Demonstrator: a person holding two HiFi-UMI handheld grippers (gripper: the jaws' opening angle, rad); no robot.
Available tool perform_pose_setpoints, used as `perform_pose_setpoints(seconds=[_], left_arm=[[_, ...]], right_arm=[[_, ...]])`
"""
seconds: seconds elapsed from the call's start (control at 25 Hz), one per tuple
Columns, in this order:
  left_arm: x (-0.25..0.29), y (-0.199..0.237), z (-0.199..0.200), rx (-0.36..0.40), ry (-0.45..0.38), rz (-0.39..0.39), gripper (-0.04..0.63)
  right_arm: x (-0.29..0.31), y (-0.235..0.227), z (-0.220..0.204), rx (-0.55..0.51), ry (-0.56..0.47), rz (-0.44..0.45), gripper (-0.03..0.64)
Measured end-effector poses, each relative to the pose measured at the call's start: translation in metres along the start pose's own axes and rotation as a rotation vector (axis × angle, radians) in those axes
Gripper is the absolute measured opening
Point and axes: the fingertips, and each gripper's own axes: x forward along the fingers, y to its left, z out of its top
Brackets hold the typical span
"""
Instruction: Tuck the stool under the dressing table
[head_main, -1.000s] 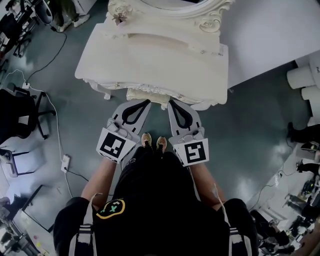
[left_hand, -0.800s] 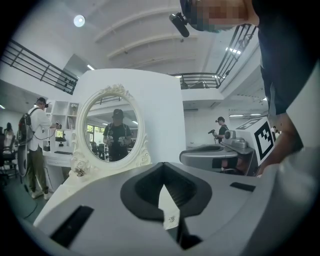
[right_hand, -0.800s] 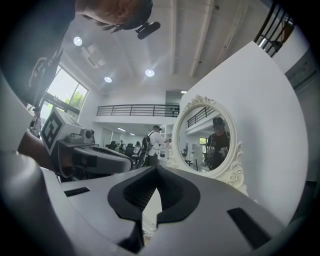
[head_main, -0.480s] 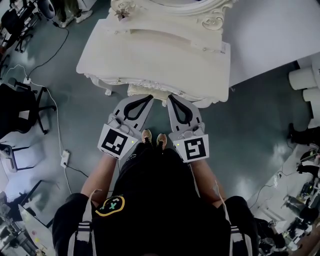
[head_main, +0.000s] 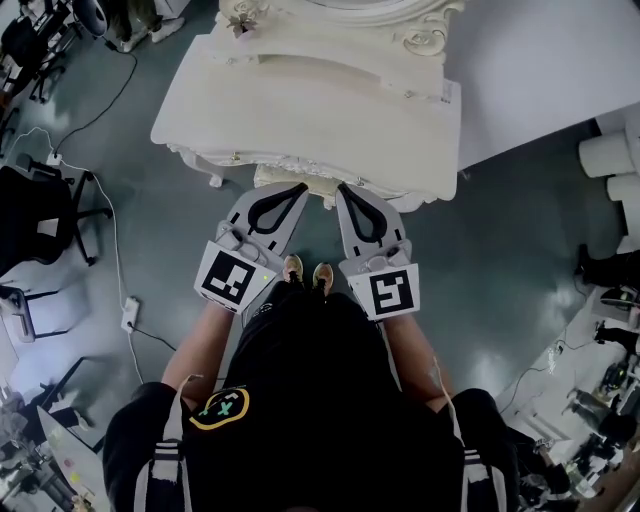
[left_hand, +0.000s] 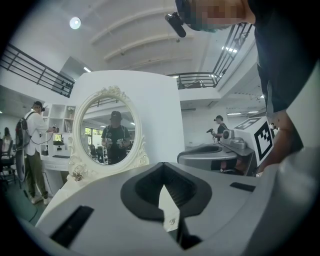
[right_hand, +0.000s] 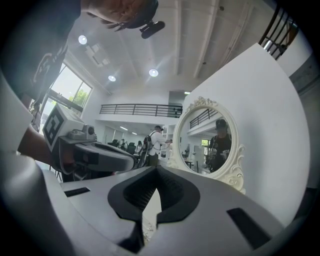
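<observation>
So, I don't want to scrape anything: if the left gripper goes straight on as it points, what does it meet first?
Most likely the stool, its edge showing under the dressing table front; the left gripper, jaws shut, sits right at it, contact unclear.

left hand-held gripper (head_main: 298, 187): grey plastic, matt
right hand-held gripper (head_main: 344, 189): grey matt plastic, black ribbed pads
dressing table (head_main: 300, 105): cream paint, smooth top, bumpy carved edge
mirror (left_hand: 107, 131): shiny glass
floor (head_main: 500, 255): smooth, shiny

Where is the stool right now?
Head view, centre: the stool is nearly all under the dressing table, its edge showing between the left gripper and right gripper tips.
</observation>
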Motion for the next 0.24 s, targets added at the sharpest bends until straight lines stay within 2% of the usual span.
perform_pose_setpoints(seconds=[0.24], left_arm=[[0.0044, 0.0029, -0.0005, -0.003, 0.001, 0.001, 0.018]], right_arm=[[0.0024, -0.0033, -0.0002, 0.007, 0.001, -0.001, 0.020]])
